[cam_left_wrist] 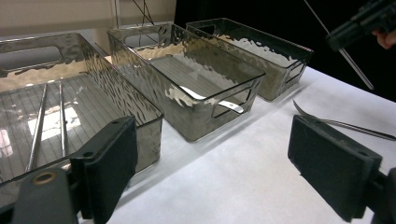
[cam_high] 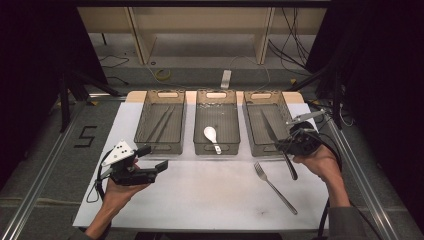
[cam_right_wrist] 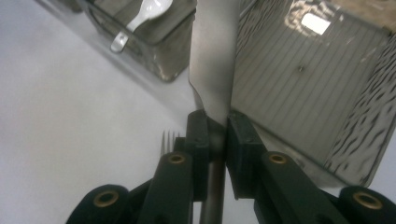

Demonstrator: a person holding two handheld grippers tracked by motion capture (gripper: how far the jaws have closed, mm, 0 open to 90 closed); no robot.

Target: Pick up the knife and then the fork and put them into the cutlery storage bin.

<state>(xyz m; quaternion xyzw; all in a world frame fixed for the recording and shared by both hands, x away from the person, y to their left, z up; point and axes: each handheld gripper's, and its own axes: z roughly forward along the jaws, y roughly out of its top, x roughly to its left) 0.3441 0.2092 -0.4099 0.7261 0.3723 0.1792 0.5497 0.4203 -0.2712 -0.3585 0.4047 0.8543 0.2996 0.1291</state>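
Your left gripper [cam_high: 150, 161] sits in front of the left bin [cam_high: 161, 121], jaws spread wide with nothing between them, just bare white table cover [cam_high: 210, 192] under it. That left bin has a pair of thin metal sticks [cam_high: 161, 124] lying lengthwise in it, looks like chopsticks.

Next over, just right of the left bin, the middle bin [cam_high: 216, 121] holds a white spoon [cam_high: 211, 136], bowl toward the back and handle poking at the front wall.

Further right of the middle bin there's a fork [cam_high: 274, 186] lying flat on the cover, tines pointing toward the bins, well in front of them and not touching anything.

Then the right bin [cam_high: 266, 125], farthest from the left bin. Your right gripper [cam_high: 282, 146] is at its front right corner, pinching a table knife [cam_high: 278, 145] by the spot where the blade meets the handle. In the right gripper view the pads [cam_right_wrist: 201, 135] are pressed on both sides of it. The blade angles up and back over the right bin's inside, the handle hangs down past its front wall toward the cover, just right of the fork.
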